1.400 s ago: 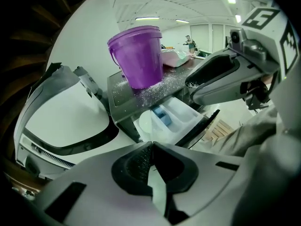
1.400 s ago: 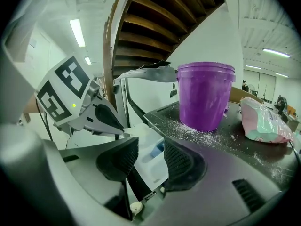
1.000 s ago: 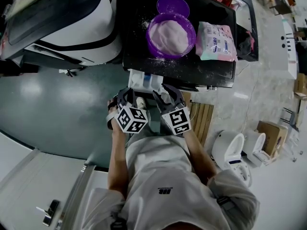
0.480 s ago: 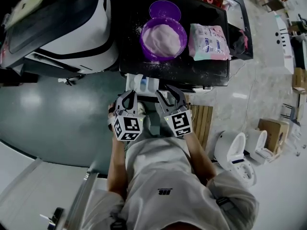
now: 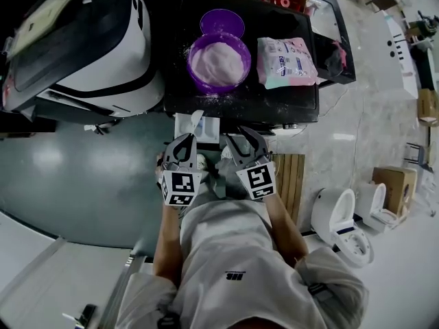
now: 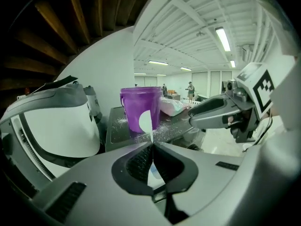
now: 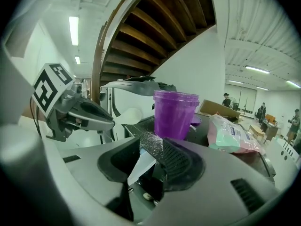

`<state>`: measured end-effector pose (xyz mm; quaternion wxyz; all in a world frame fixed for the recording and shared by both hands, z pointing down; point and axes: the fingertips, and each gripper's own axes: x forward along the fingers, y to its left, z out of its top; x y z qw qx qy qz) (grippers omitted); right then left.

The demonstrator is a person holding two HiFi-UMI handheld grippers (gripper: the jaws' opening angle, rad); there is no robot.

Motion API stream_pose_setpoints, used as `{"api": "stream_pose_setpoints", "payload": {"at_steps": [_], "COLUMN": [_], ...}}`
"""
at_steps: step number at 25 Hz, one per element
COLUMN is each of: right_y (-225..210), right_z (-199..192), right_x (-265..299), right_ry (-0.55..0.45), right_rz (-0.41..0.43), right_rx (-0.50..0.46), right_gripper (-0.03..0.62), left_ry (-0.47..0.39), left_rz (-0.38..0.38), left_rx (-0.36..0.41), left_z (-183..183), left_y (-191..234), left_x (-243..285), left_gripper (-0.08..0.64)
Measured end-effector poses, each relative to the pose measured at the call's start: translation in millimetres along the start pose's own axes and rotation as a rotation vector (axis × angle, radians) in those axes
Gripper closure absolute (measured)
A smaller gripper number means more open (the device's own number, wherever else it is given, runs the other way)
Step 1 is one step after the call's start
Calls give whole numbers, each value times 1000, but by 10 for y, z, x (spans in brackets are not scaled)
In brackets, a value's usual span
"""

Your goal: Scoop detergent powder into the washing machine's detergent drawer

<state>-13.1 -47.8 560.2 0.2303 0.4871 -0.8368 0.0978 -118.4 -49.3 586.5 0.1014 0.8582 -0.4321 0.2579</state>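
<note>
A purple bucket (image 5: pixel 219 62) of white powder stands on the black washing machine top (image 5: pixel 274 101), its lid (image 5: pixel 221 22) behind it and a detergent bag (image 5: pixel 286 62) to its right. The white detergent drawer (image 5: pixel 185 125) is pulled out below the top's front edge. My left gripper (image 5: pixel 182 140) hovers just before the drawer, shut on a thin white scoop (image 6: pixel 146 121) whose round bowl points toward the bucket (image 6: pixel 140 114). My right gripper (image 5: pixel 241 134) is beside it, open and holding nothing, with the bucket (image 7: pixel 175 114) straight ahead of it.
A white and black appliance (image 5: pixel 89 46) stands left of the machine. A wooden slatted board (image 5: pixel 288 173) lies on the floor at my right, with white toilets (image 5: pixel 339 218) and a cardboard box (image 5: pixel 391 184) farther right. Spilled powder speckles the machine top.
The head view has drifted, so the machine sits more to the left. Both grippers stay in front of the drawer; the left one has straightened a little.
</note>
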Motion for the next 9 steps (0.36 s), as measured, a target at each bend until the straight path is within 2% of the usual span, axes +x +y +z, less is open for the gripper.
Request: {"api": "stream_pose_setpoints", "payload": {"at_steps": [4, 9], "right_y": [-109, -320], "right_z": [7, 0], "right_x": [-46, -129], "right_ry": [-11, -18], "right_rz": [22, 59], "right_rx": [12, 27], "right_gripper": [445, 445], "left_ry": [-26, -18], "left_rz": [-10, -21], "left_rx": [-63, -129], "left_z": [170, 307], "left_y": [-47, -217], "left_x": [22, 128], "left_gripper": [545, 545]}}
